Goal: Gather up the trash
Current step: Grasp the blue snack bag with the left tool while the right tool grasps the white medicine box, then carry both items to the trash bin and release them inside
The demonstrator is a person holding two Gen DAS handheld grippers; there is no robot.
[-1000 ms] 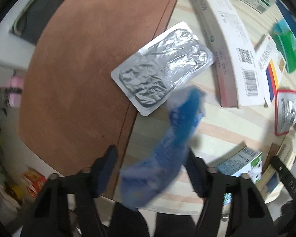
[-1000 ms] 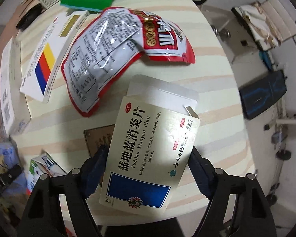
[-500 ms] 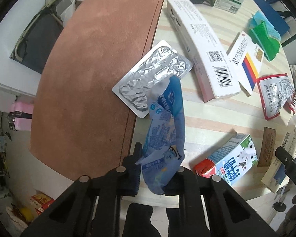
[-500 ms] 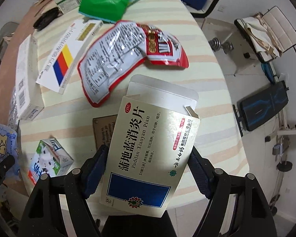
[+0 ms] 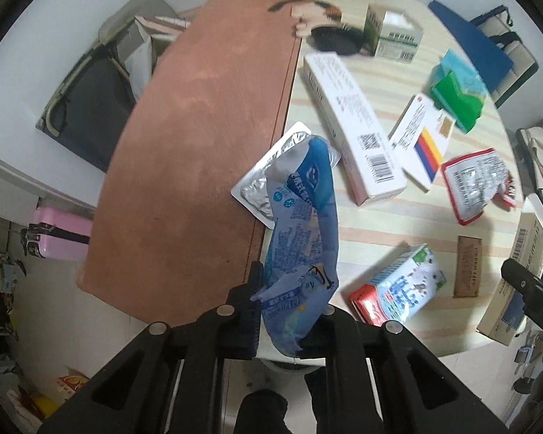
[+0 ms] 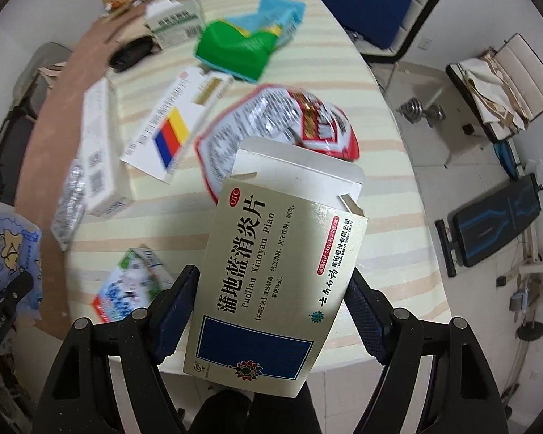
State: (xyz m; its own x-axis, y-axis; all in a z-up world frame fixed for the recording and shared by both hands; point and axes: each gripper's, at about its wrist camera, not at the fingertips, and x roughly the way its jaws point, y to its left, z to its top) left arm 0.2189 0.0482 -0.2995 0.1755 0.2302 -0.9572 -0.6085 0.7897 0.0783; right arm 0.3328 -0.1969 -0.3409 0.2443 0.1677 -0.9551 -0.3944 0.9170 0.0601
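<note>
The left gripper is clamped on a blue wrapper, which stands up from the jaws toward 12 o'clock. A second ago those jaws stood wide with the wrapper blurred between them; they have shut on it since. Both views now take in much more of the table than before, so the things on it look smaller and farther below.

The right gripper holds a cream medicine box across its width, as it did a second ago, with the box's open flap pointing to 12 o'clock.

On the table lie a foil blister, a long white box at 1 o'clock of the wrapper, a striped box, a red-edged pouch at 3 o'clock, a green pack and a milk carton.

The wrapper covers part of the blister. In the right view the medicine box hides the pouch's near edge and part of the carton, which is blurred, as are the green pack and the long box. The wrapper shows at 9 o'clock, cut off by the left gripper's tip. Small print is unreadable on most items.
</note>
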